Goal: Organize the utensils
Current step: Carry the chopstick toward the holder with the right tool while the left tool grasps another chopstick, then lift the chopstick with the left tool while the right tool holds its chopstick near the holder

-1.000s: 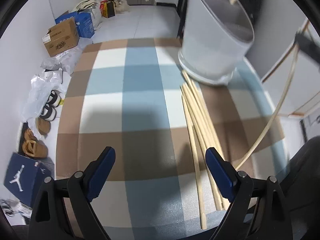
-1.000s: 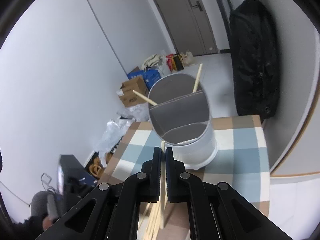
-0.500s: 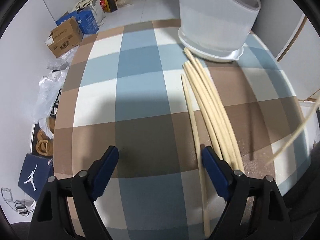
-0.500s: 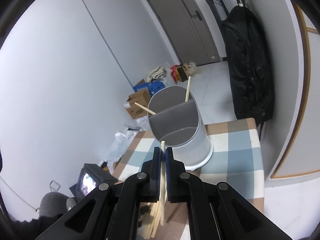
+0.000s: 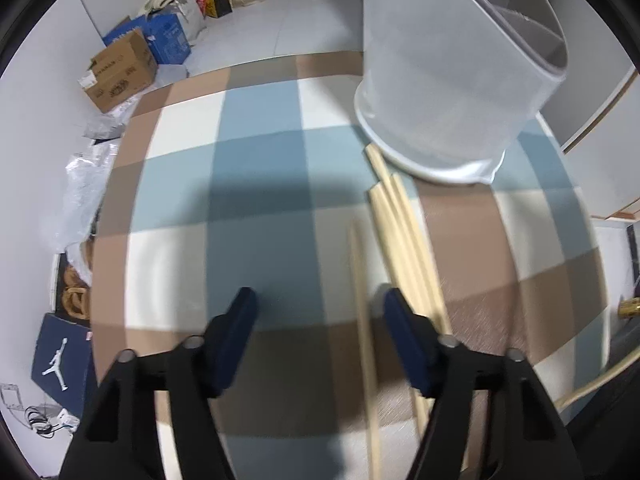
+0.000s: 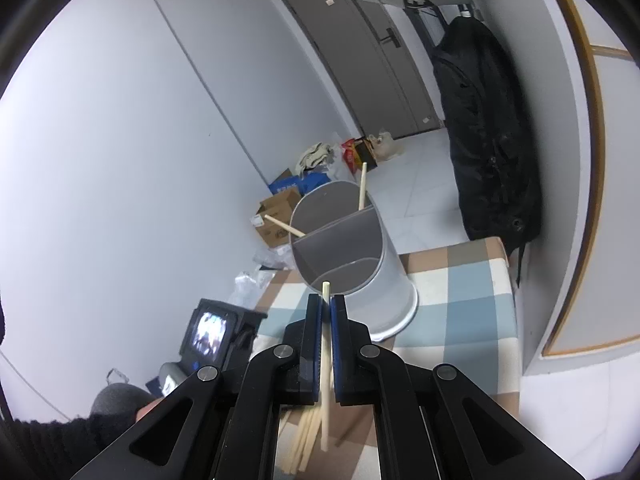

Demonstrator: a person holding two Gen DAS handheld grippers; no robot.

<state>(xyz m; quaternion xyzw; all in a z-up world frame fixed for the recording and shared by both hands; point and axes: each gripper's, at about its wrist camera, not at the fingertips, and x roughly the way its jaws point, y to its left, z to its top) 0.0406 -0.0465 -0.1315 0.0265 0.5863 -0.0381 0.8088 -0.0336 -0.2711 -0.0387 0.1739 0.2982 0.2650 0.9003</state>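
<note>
The left gripper [image 5: 318,310] is pointing steeply down at the checkered bench [image 5: 260,208], and its fingers [image 5: 240,312] are closing right now but aren't gripping anything yet. One lone chopstick [image 5: 362,312] is lying on the bench between them, way closer to the right-hand finger than the other one, and not touching either as far as the blur lets anyone tell. The rest of the chopstick pile [image 5: 404,236] is lying just past that finger, running up toward the white holder [image 5: 452,80].

The right gripper [image 6: 326,308] is clamping its fingers [image 6: 314,320] on a single chopstick [image 6: 325,360], the tip poking up just above them and the rest hanging down below. It's sitting right in front of the divided holder [image 6: 356,256], which is already holding two chopsticks [image 6: 362,188] in its back compartment.
</note>
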